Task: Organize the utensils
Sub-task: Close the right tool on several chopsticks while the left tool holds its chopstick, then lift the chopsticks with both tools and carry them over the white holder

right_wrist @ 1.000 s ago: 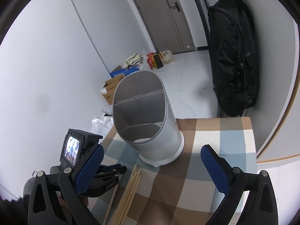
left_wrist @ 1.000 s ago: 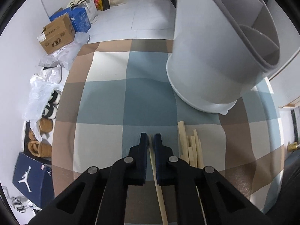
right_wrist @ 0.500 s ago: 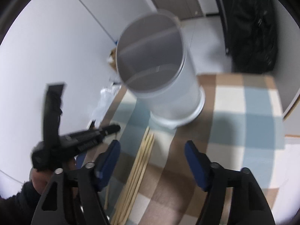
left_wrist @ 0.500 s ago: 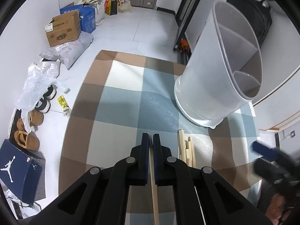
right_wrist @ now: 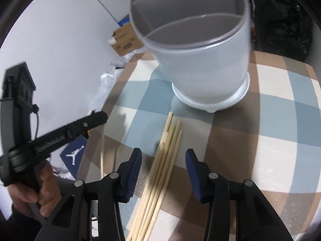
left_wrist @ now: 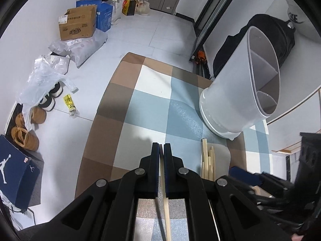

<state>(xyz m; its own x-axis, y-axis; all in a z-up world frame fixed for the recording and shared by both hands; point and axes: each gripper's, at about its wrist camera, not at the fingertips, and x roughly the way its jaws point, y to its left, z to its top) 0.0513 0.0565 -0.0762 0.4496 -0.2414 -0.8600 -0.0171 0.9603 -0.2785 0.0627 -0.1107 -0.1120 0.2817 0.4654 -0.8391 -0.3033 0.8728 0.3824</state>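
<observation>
One chopstick gripped on the left, the bundle straddled on the right

A single chopstick (left_wrist: 165, 197) is clamped between the shut jaws of the left hand-held gripper (left_wrist: 161, 147), its long axis running back along the fingers. The right hand-held gripper (right_wrist: 163, 161) has just been closing, yet its pads stand clear of the chopstick bundle (right_wrist: 160, 166) that is seen between them on the checked worktop (right_wrist: 280, 120); the bundle's long axis points up toward the white holder (right_wrist: 202, 64), which stands just beyond its tips. The bundle is judged nearer the right hand. "Nike" is read on a black bag (left_wrist: 266, 40), and a Jordan figure on a blue box (left_wrist: 12, 172); the carton print is not legible.
</observation>
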